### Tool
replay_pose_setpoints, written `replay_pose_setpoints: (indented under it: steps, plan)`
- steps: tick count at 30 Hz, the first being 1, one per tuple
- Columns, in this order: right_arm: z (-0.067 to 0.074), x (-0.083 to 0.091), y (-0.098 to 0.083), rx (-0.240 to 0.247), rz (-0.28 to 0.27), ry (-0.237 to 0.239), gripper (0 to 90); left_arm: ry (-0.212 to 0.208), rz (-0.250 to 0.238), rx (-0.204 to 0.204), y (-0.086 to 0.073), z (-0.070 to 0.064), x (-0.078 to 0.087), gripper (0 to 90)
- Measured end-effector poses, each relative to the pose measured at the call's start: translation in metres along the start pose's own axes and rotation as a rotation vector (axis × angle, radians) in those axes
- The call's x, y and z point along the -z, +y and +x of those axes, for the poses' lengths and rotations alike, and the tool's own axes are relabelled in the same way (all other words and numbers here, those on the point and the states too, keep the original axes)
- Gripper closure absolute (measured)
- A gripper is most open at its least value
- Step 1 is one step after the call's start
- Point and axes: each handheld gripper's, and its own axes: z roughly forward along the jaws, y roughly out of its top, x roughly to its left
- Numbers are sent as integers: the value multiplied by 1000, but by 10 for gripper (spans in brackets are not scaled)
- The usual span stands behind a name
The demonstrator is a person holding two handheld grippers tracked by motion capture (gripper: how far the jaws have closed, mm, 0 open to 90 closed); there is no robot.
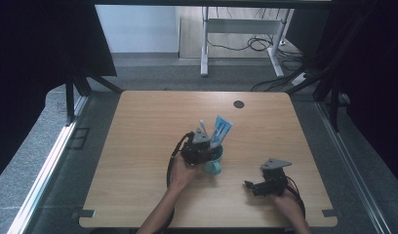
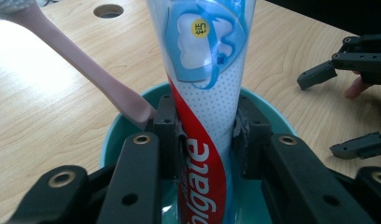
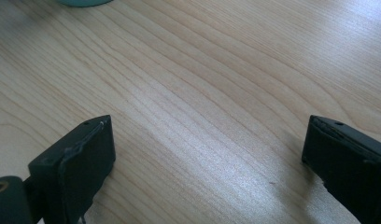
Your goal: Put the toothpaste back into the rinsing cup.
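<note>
So the left gripper [image 2: 205,135] has its fingers [image 2: 166,126] closed onto a tube of toothpaste [image 2: 205,70], one finger pressed on each side of the tube. The tube stands upright in a teal cup [image 2: 111,140], and a pale pink toothbrush [image 2: 86,65] leans out of the same cup toward the upper left of the left gripper view. In the high view the cup [image 1: 214,165] sits around the middle of the wooden table [image 1: 138,146], a bit toward the near edge, with the toothpaste [image 1: 220,129] sticking up out of it.

The right gripper [image 1: 249,185] is down in the lower right of the high view, well apart from the cup, resting low on the table. Its fingers [image 3: 81,154] are spread wide with just bare wood between them, holding nothing.

There's a dark round hole [image 1: 239,104] in the table near the far edge.
</note>
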Motion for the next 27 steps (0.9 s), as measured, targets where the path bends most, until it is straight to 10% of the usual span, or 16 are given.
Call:
replay_pose_setpoints:
  steps: [17,27]
  plan:
    - [0,0,0,-4,0,2,22,-12,-42,15,6,1,14,552]
    - [0,0,0,-1,3,3,22,8,10,-19,7,-4,20,352]
